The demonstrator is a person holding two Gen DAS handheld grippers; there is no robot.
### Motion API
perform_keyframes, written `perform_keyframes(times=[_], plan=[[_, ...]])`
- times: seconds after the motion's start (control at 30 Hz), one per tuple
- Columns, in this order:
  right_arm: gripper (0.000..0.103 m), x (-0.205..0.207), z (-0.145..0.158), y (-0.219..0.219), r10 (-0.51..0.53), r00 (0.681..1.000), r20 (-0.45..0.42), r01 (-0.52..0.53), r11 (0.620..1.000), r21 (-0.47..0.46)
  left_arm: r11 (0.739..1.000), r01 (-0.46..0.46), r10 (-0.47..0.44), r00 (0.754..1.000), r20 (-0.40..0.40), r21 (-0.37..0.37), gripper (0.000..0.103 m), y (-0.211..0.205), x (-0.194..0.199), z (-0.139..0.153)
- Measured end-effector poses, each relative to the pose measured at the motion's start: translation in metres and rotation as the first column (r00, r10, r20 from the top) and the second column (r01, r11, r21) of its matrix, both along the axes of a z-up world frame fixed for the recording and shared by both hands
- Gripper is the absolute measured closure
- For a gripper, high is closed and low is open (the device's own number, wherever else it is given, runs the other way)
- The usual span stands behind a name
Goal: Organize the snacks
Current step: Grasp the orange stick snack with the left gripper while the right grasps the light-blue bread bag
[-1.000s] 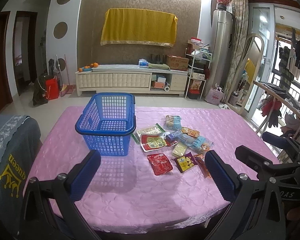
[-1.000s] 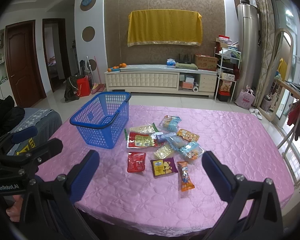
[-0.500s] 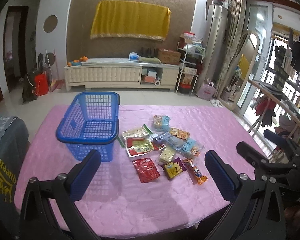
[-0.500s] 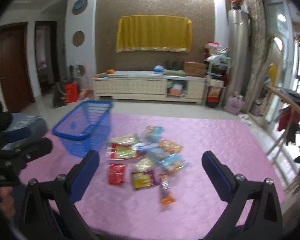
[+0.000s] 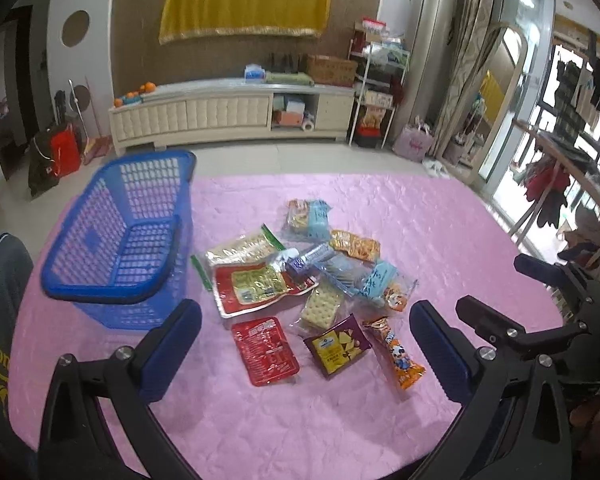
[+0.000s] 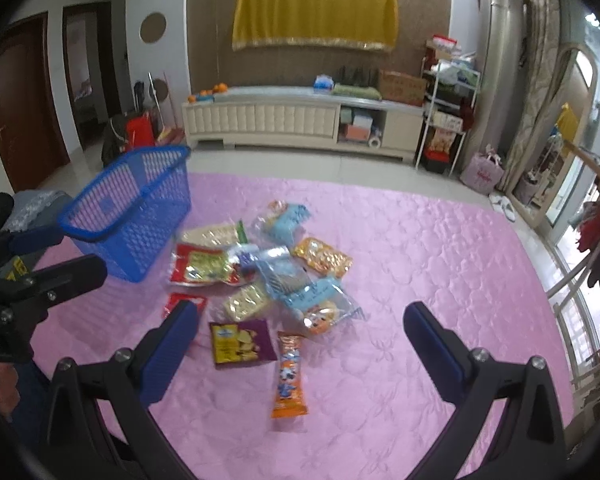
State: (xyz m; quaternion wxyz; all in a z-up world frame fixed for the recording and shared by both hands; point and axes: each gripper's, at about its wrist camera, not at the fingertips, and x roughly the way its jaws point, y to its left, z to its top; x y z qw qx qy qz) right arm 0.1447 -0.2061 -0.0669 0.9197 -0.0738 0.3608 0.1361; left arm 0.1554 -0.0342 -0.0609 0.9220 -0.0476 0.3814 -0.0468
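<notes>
Hovering above the near edge of the pink tablecloth point(image 5: 440, 208), both tongs are gaping wide and holding nothing: left gripper point(image 5: 306, 350), right gripper point(image 6: 300, 350). Snack pile point(image 5: 312, 276) is lying loose mid-table, just right of the blue basket point(image 5: 120, 232), which is sitting empty. Red flat pack point(image 5: 265, 350), purple chip bag point(image 5: 337, 345) and orange cartoon bar point(image 5: 394, 352) are lying nearest the left gripper. In the right wrist view the orange cartoon bar point(image 6: 288, 374) is sitting between the spread fingers point(image 6: 172, 344), untouched. Right tool is showing at the left view's right edge.
</notes>
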Motion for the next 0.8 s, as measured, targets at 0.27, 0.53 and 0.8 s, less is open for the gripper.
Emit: perform_keyframes(times=[0.27, 0.53, 0.8], plan=[[0.000, 0.053, -0.045, -0.014, 0.043, 0.992, -0.117, -0.044, 0.999, -0.005, 0.999, 0.036, -0.032, 0.993, -0.112, 0.033, 0.000, -0.017, 0.050, -0.046], [0.000, 0.095, -0.101, 0.000, 0.122, 0.962, -0.244, -0.148, 0.985, -0.090, 0.999, 0.049, -0.044, 0.971, -0.233, 0.015, 0.000, -0.022, 0.083, -0.097], [0.000, 0.130, -0.135, 0.007, 0.183, 0.923, -0.339, -0.227, 0.969, -0.096, 0.999, 0.054, -0.054, 0.957, -0.285, -0.009, 0.000, -0.018, 0.100, -0.122]])
